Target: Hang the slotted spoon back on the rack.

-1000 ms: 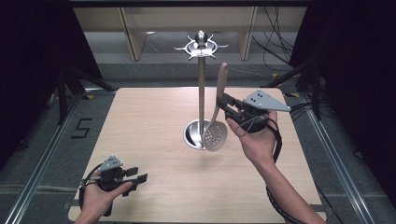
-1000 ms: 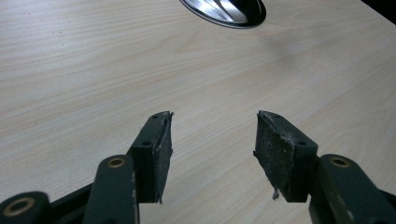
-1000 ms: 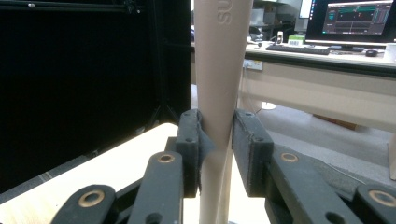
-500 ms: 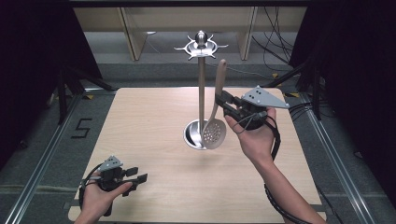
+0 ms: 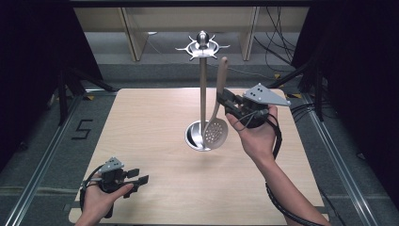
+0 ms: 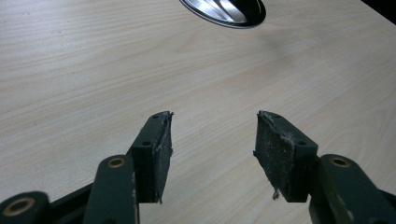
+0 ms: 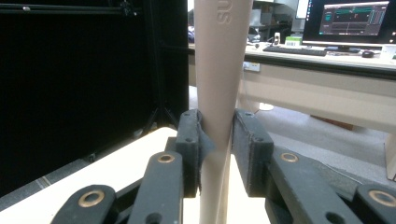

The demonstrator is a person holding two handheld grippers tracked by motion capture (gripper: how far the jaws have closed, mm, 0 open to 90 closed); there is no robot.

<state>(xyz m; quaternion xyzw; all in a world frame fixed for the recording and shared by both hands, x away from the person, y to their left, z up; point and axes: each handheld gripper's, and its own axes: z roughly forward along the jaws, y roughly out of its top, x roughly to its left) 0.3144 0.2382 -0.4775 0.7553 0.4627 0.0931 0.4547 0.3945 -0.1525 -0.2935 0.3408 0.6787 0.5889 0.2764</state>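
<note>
We see the skimmer (image 5: 217,129) held upright above the table (image 5: 150,136), its beige handle pinched between the jaws of the right gripper (image 5: 225,98), its perforated head hanging just beside the pole of the rack (image 5: 203,89) and over the rack's round base. In the right gripper view the handle (image 7: 219,70) rises straight between the two pads, which press on it from both sides. The left gripper (image 5: 139,176) rests low near the table's front left corner, well apart, its jaws spread with bare wood between them
</note>
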